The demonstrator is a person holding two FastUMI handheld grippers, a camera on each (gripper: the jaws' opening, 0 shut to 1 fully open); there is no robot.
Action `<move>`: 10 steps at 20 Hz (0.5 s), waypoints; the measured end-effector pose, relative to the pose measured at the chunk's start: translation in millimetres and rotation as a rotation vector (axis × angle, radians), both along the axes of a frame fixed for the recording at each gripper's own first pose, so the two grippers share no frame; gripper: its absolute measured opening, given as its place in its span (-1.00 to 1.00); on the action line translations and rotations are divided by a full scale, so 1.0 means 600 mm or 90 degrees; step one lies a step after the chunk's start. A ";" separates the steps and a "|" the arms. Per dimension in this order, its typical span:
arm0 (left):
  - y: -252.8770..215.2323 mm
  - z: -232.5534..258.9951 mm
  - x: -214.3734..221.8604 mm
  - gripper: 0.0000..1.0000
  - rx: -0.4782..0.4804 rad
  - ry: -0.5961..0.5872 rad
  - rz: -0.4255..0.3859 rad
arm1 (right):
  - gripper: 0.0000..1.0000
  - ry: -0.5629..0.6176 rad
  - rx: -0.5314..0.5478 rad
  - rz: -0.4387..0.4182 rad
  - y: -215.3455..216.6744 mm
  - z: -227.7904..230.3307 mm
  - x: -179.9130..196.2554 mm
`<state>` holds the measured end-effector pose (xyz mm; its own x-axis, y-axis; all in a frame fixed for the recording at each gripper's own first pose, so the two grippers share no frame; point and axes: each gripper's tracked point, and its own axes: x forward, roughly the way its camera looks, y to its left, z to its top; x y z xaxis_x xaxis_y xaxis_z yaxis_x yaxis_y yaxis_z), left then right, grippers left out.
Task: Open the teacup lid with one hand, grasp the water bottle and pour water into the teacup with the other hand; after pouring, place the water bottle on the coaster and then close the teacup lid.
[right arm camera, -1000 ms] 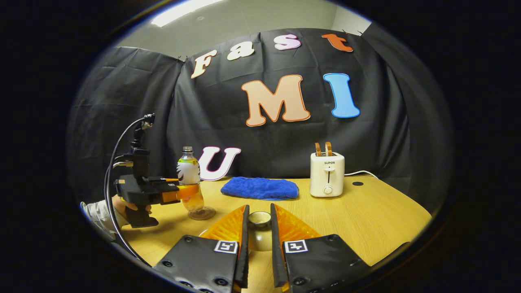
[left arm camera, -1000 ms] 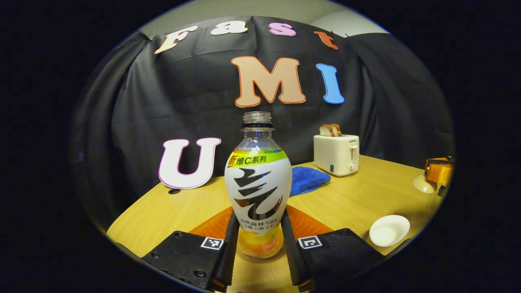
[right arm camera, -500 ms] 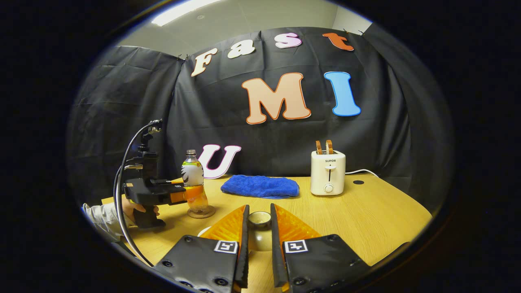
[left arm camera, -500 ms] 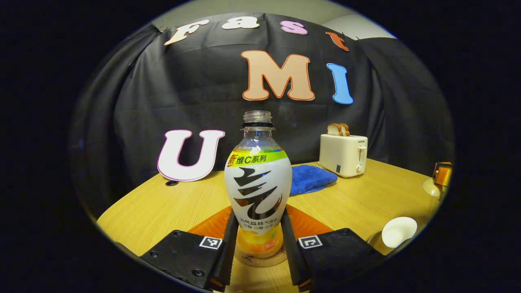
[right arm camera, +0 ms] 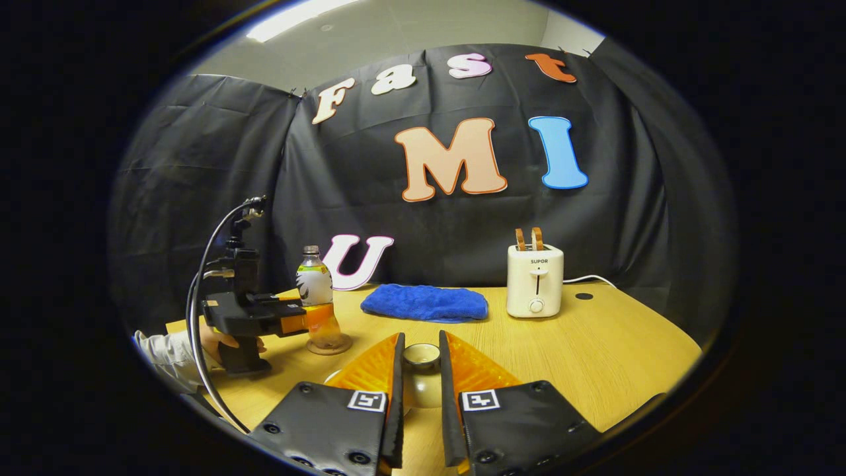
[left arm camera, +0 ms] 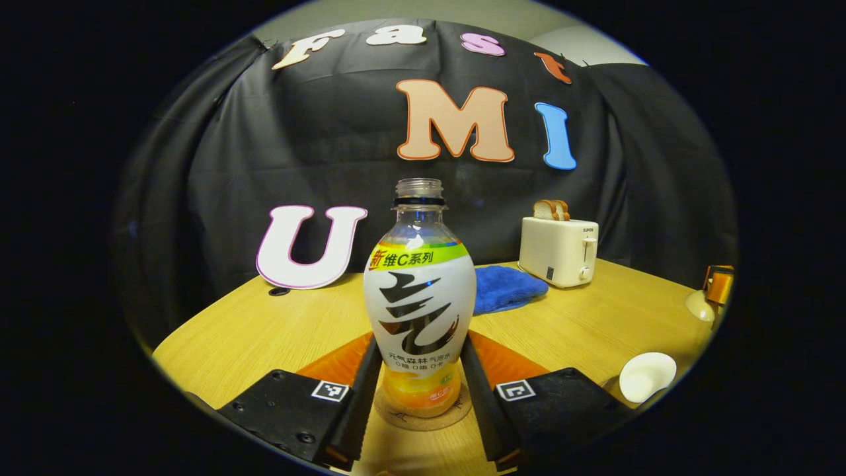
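Note:
The uncapped water bottle [left arm camera: 420, 297], with orange liquid in its base, stands upright on the round coaster [left arm camera: 396, 415]. My left gripper [left arm camera: 421, 344] is open, its fingers parted slightly on either side of the bottle's lower body. In the right gripper view the same bottle [right arm camera: 313, 287] stands on the coaster [right arm camera: 328, 346] at the left, with a hand [right arm camera: 218, 340] holding that gripper. My right gripper [right arm camera: 421, 340] is shut on the teacup lid [right arm camera: 421, 357], held above the table. The white teacup [left arm camera: 648, 375] stands uncovered at the right, and the lid [left arm camera: 699, 304] hangs beyond it.
A cream toaster [left arm camera: 558, 251] with bread slices stands at the back right of the wooden table [left arm camera: 264, 330]. A folded blue cloth [left arm camera: 505, 289] lies between the toaster and the bottle. In the right gripper view the cloth [right arm camera: 424, 303] and toaster [right arm camera: 535, 287] sit ahead.
The bottle came down onto the coaster, and the left gripper's fingers spread apart from it. The right gripper has kept still with the lid.

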<state>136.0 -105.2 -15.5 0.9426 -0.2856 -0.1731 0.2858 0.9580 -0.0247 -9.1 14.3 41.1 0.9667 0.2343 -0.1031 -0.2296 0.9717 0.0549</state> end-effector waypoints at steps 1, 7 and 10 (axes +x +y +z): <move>-0.003 -0.001 -0.001 0.34 0.001 0.003 0.000 | -0.45 0.001 0.001 0.001 0.001 -0.001 0.000; -0.012 -0.006 -0.013 0.65 0.027 -0.002 -0.005 | -0.46 0.000 0.003 0.004 0.005 0.000 0.000; -0.007 -0.004 -0.021 0.84 0.036 -0.007 0.005 | -0.45 -0.001 0.008 0.006 0.009 0.000 -0.002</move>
<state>123.2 -109.5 -18.1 0.9468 -0.2685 -0.1776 0.2782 0.9600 0.0321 -10.4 19.6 41.3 0.9645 0.2451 -0.0980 -0.2395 0.9687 0.0659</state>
